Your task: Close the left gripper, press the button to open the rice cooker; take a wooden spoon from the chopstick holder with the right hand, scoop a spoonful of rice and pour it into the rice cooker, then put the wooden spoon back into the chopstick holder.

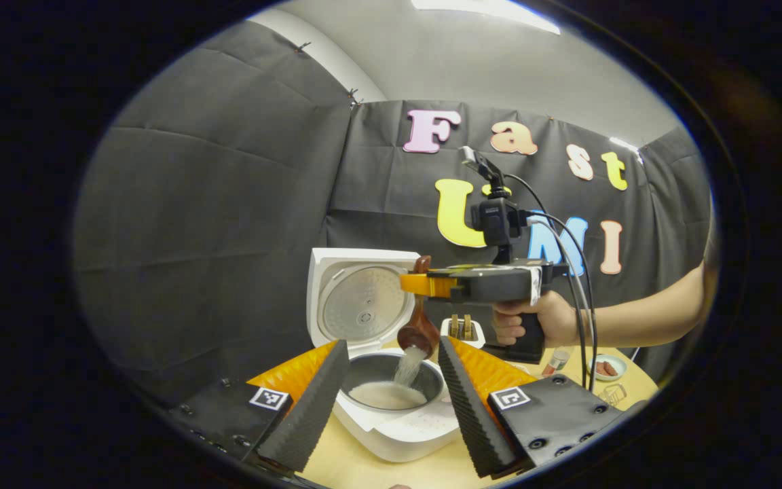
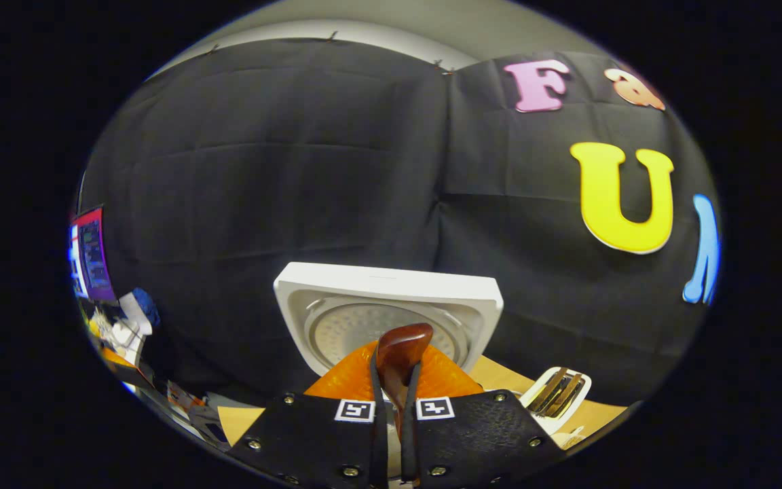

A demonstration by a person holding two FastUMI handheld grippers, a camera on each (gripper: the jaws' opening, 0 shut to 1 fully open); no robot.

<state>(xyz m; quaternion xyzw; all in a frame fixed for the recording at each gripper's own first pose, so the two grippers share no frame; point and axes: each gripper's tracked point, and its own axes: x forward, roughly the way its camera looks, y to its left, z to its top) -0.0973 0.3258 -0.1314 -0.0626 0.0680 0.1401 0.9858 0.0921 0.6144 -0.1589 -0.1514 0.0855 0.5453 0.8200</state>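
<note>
My right gripper [image 2: 391, 407] is clamped on the wooden spoon [image 1: 419, 319], tipped bowl-down just above the open rice cooker [image 1: 391, 401] with rice [image 1: 410, 363] streaming into its pot, while my left gripper [image 1: 391, 401] hangs spread wide, fingers either side of the cooker on the table [image 1: 364, 468].

The left hand-held gripper [image 1: 391, 397] sits low with its jaws wide apart, framing the white rice cooker [image 1: 391, 407] on the bench [image 1: 377, 468]. The lid [image 1: 362, 302] stands upright at the back. Above the pot, the right hand-held gripper [image 1: 418, 285], held in a hand [image 1: 533, 319], clamps the wooden spoon [image 1: 418, 319], bowl tipped down, and rice [image 1: 408, 367] streams into the inner pot onto a pale heap. Just behind stands the white chopstick holder [image 1: 462, 331], and a small dish [image 1: 608, 368] sits far right.
</note>
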